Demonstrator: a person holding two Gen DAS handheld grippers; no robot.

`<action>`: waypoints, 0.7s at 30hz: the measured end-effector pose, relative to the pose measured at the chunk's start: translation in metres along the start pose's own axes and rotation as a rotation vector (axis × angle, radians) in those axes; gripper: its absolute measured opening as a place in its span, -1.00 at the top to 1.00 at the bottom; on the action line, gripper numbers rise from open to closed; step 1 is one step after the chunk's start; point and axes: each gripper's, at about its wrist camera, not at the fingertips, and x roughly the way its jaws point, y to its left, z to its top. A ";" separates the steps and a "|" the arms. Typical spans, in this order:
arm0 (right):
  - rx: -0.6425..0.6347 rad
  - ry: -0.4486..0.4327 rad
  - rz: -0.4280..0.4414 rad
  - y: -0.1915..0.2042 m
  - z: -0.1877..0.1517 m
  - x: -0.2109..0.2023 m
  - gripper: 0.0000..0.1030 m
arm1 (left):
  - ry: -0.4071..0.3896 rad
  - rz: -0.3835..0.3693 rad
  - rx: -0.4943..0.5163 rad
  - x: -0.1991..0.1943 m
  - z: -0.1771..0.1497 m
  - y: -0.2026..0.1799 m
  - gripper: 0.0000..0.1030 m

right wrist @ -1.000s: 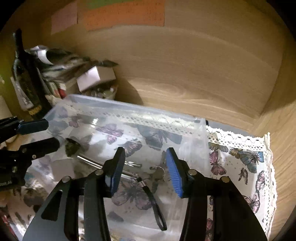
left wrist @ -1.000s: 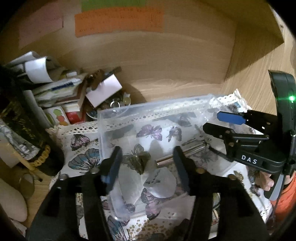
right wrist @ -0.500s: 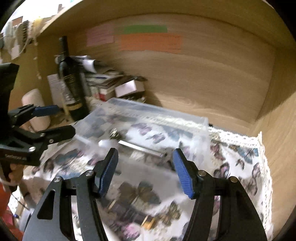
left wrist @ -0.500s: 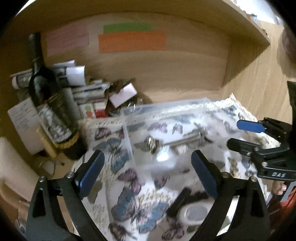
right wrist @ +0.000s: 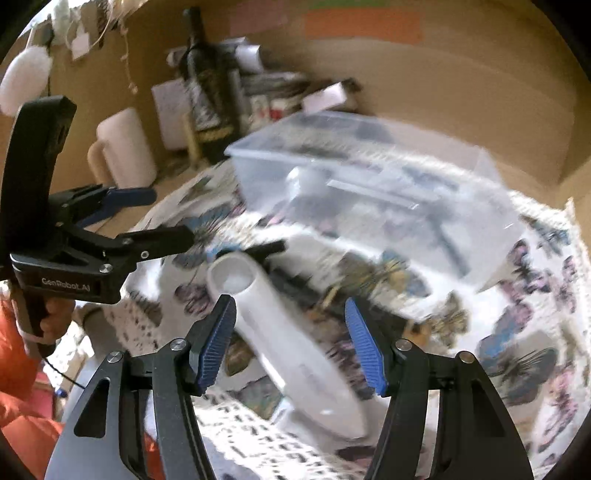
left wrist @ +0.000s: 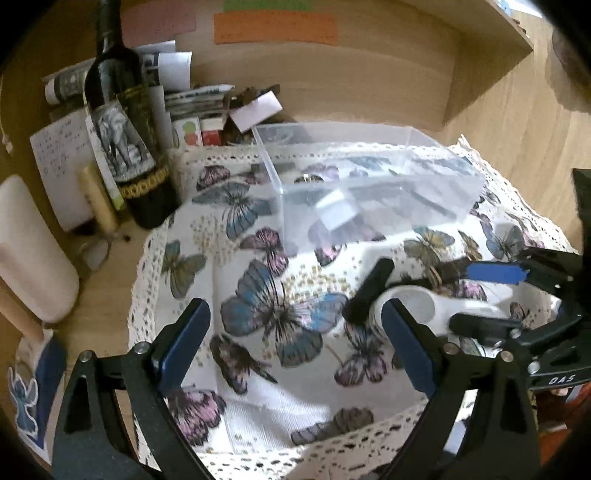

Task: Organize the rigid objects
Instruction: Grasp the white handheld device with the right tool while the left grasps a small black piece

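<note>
Clear plastic bin (left wrist: 369, 177) as landmark, sitting on butterfly-print cloth (left wrist: 258, 295) w/ lace edge, toward back of wooden desk. Inside bin: white blocky item (left wrist: 338, 212), small round metal piece (left wrist: 309, 178), long dark rods – blurred, can't ID further.

Front of bin, apart from it: white tube-like object w/ hollow round end (right wrist: 280, 325), lying flat on cloth, open end pointing toward bin. Black bar-shaped item (left wrist: 369, 290) just beside that open end, angled; touching or not – can't tell.

Left gripper (left wrist: 295, 343): fingers spread wide, holding nothing, hovering over bare cloth in front of bin's left corner. Right gripper (right wrist: 291, 341): fingers also wide apart, straddling white tube w/o gripping it; blue pads (right wrist: 364, 347) clear of tube on both sides in right wrist view.

Left of bin: dark wine bottle w/ elephant label (left wrist: 125, 122), upright, gold chain round its lower part. Behind it, stacked papers & small boxes (left wrist: 195, 107). Further left, pale rounded case (left wrist: 29, 251). Back wall above bin: orange paper strip (left wrist: 275, 27).

Right wrist view heavily motion-blurred.
</note>
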 end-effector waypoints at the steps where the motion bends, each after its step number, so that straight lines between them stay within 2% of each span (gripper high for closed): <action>1: 0.003 0.013 0.014 0.001 0.000 0.004 -0.13 | 0.003 -0.005 -0.001 0.000 -0.002 0.000 -0.70; 3: -0.002 0.033 0.029 0.004 -0.001 0.011 -0.12 | 0.022 -0.020 -0.004 0.001 -0.004 0.000 -0.45; 4: -0.008 0.042 0.031 0.005 0.000 0.015 -0.12 | 0.033 -0.037 -0.008 0.002 -0.005 0.001 -0.42; 7: -0.040 0.050 0.022 0.010 0.002 0.019 0.00 | 0.059 -0.056 -0.010 0.007 -0.006 0.000 -0.21; 9: -0.069 0.049 0.016 0.014 0.001 0.020 0.17 | 0.073 -0.064 -0.004 0.011 -0.007 -0.002 -0.09; 12: -0.112 0.046 -0.005 0.020 -0.003 0.019 0.38 | 0.090 -0.076 -0.003 0.017 -0.007 -0.005 -0.07; 21: -0.050 -0.008 -0.048 0.004 -0.014 -0.004 0.39 | 0.103 -0.095 0.047 0.030 0.004 -0.023 -0.06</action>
